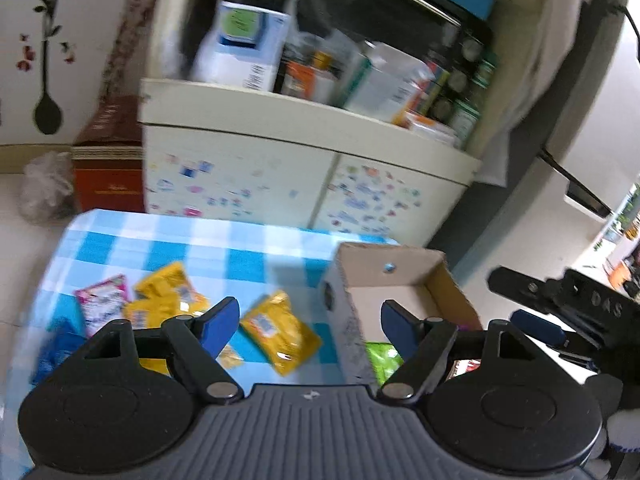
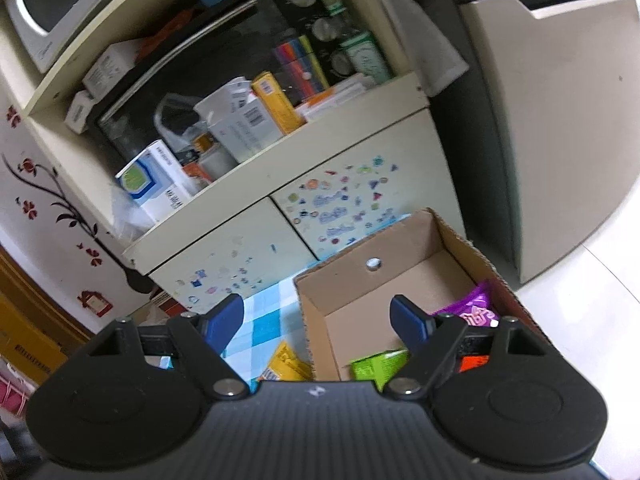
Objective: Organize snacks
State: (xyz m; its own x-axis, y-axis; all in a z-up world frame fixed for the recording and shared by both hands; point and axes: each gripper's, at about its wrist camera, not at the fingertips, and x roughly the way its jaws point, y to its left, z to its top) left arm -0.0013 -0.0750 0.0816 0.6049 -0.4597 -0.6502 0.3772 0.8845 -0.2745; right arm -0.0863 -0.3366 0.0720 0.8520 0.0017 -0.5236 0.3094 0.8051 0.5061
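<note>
A cardboard box (image 1: 384, 268) (image 2: 400, 248) stands at the right end of a table with a blue-checked cloth (image 1: 200, 248). Inside lie a green packet (image 1: 383, 358) (image 2: 378, 364), a purple packet (image 2: 474, 310) and something red-orange (image 2: 474, 362). On the cloth left of the box lie yellow packets (image 1: 280, 334) (image 1: 170, 294) (image 2: 286, 364), a pink packet (image 1: 104, 300) and a blue one (image 1: 60, 344). My left gripper (image 1: 310, 324) hangs open above the box's left wall, nothing between its fingers. My right gripper (image 2: 318, 320) is open over the box, also empty; it shows at the right edge of the left wrist view (image 1: 538, 326).
Behind the table stands a cream cabinet (image 1: 280, 152) (image 2: 280, 208) with stickered doors and a cluttered open shelf of boxes and cans. A red carton (image 1: 108, 160) and a plastic bag (image 1: 46, 184) sit on the floor at the left. A white fridge (image 2: 560, 120) is at the right.
</note>
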